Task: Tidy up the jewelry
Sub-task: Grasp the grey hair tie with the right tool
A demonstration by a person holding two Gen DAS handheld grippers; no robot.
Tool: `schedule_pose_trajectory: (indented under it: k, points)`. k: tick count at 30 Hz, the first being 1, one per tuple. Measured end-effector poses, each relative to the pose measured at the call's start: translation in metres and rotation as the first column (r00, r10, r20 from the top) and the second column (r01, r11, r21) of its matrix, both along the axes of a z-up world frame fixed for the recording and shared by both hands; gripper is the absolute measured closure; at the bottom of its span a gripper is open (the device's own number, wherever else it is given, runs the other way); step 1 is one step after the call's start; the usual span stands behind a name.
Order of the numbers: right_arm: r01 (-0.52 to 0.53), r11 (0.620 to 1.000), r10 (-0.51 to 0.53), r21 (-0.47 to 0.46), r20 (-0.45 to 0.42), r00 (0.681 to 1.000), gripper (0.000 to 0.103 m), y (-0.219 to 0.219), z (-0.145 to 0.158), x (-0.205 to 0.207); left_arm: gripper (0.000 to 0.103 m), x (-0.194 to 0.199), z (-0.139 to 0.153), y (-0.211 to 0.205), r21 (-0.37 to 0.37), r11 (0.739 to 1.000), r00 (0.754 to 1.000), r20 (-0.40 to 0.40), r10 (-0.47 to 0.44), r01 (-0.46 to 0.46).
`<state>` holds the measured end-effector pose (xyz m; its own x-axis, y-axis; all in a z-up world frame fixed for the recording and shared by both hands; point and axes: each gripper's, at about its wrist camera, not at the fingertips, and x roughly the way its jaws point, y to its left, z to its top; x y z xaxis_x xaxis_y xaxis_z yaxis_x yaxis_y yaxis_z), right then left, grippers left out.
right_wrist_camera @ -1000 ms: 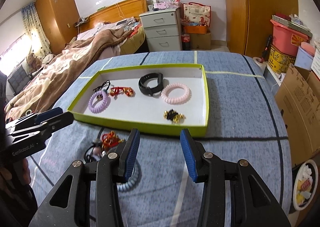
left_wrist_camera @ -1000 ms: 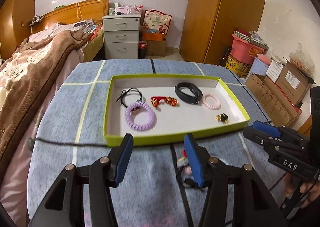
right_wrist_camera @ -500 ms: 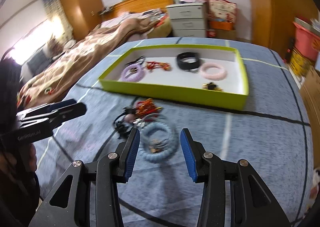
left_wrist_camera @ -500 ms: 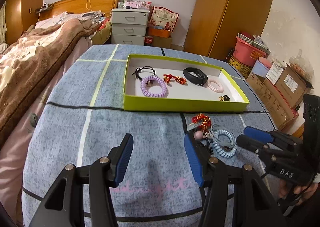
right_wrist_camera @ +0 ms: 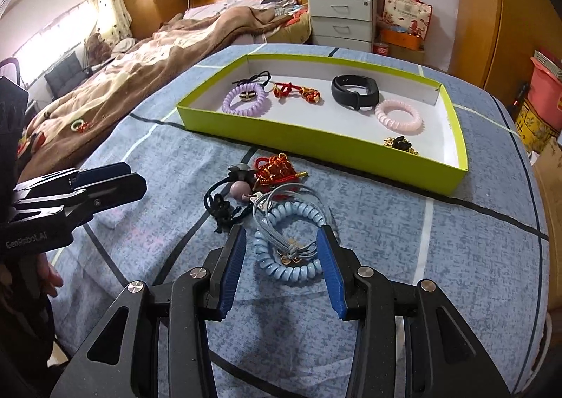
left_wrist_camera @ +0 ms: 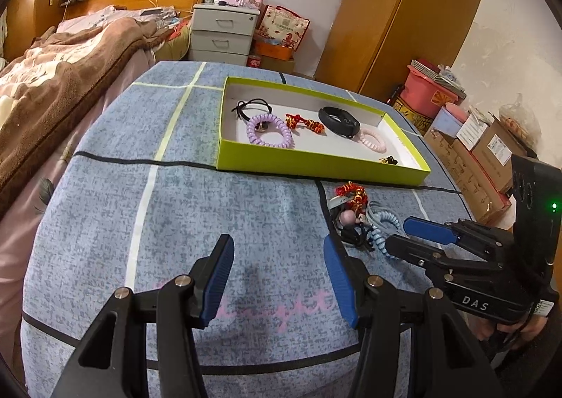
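A green tray point(right_wrist_camera: 316, 138) point(left_wrist_camera: 316, 171) on the blue cloth holds a purple coil tie point(right_wrist_camera: 246, 101), a red knot point(right_wrist_camera: 295, 91), a black band point(right_wrist_camera: 354, 90), a pink coil tie point(right_wrist_camera: 398, 117) and a small black-gold piece point(right_wrist_camera: 400, 144). In front of it lies a loose pile: a light-blue coil bracelet point(right_wrist_camera: 291, 243) point(left_wrist_camera: 383, 222), a red tassel point(right_wrist_camera: 277, 169), a black cord with a pink bead point(right_wrist_camera: 240, 190). My right gripper point(right_wrist_camera: 281, 250) is open, its fingers on both sides of the blue coil. My left gripper point(left_wrist_camera: 277, 257) is open and empty over bare cloth, left of the pile.
A bed with a brown blanket point(right_wrist_camera: 147, 60) runs along the table's left side. A white drawer unit point(right_wrist_camera: 342, 20), a wardrobe point(left_wrist_camera: 404, 15) and cardboard boxes point(left_wrist_camera: 481, 159) stand behind and to the right. The table's near edge lies just under both grippers.
Both grippers have pulled back from the tray. The right one has dropped toward the loose pile, so the blue coil now sits between its fingers. Both stay open.
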<state>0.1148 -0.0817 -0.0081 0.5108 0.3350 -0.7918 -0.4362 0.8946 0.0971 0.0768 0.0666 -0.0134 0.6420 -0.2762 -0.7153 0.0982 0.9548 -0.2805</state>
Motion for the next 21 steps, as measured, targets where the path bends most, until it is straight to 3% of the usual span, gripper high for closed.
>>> schedule_pose_trajectory:
  k: [5, 10, 21]
  points:
    - [-0.024, 0.999, 0.023, -0.032, -0.024, 0.999, 0.081, 0.009, -0.006, 0.001, 0.048, 0.0, -0.003, 0.0, -0.023, 1.0, 1.0, -0.021, -0.021, 0.021]
    - [-0.013, 0.999, 0.013, -0.033, -0.014, 1.0, 0.084, 0.011, -0.004, -0.002, 0.048, 0.001, -0.008, 0.002, -0.037, 0.999, 0.999, -0.05, -0.013, 0.011]
    - [0.047, 0.99, -0.046, 0.131, -0.01, 0.999, 0.085, -0.015, 0.008, -0.004, 0.048, 0.003, -0.011, -0.005, -0.035, 0.999, 0.997, -0.061, -0.035, 0.033]
